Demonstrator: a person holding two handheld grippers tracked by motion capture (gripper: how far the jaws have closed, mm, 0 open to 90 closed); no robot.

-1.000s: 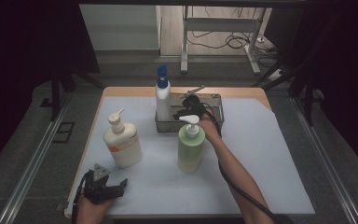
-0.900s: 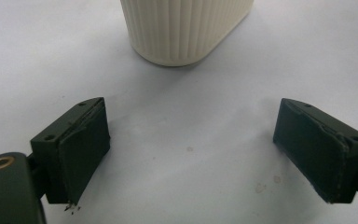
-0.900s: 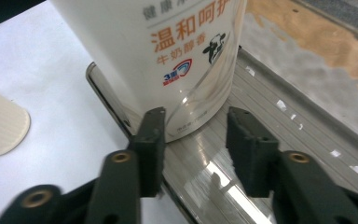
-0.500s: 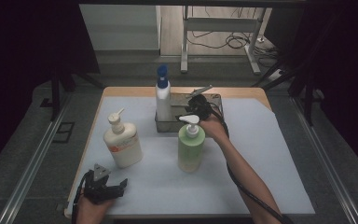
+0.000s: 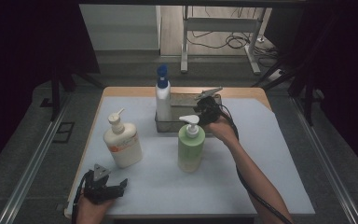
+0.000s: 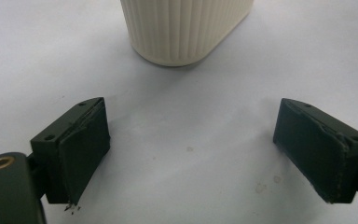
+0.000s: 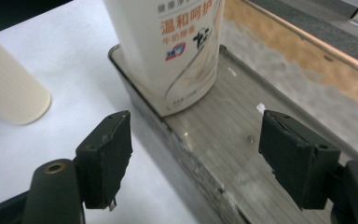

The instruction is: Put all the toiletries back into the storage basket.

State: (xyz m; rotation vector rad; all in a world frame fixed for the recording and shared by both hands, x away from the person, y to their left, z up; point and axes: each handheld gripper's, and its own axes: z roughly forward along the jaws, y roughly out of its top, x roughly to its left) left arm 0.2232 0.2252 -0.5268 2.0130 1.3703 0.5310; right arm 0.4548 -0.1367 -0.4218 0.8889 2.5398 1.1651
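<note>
The right gripper [image 5: 204,108] hovered over the metal tray [image 5: 186,125] at the far side of the table [image 5: 261,154], just behind the green bottle [image 5: 189,148]. Its jaws had just been opening and stood wide apart with nothing between them. In the right gripper view the tray floor lay under the gap, and the white bottle [image 7: 168,51] stood upright in the tray's end, ahead of the jaws and apart from them (its printed label faced the camera). In the high view that white bottle [image 5: 163,100], with a blue cap, stood in the tray's left end. The green bottle stood upright on the table, touching or just in front of the tray's near wall; which, I could not tell.

The left gripper [image 5: 103,184] rested low at the near left corner of the table, jaws spread and empty. In the left gripper view the ribbed base of the cream bottle [image 6: 182,28] stood ahead of the gap, clear of both pads [image 6: 81,154]. In the high view that cream bottle [image 5: 122,144] stood upright, left of the green one and well apart from the tray.
</note>
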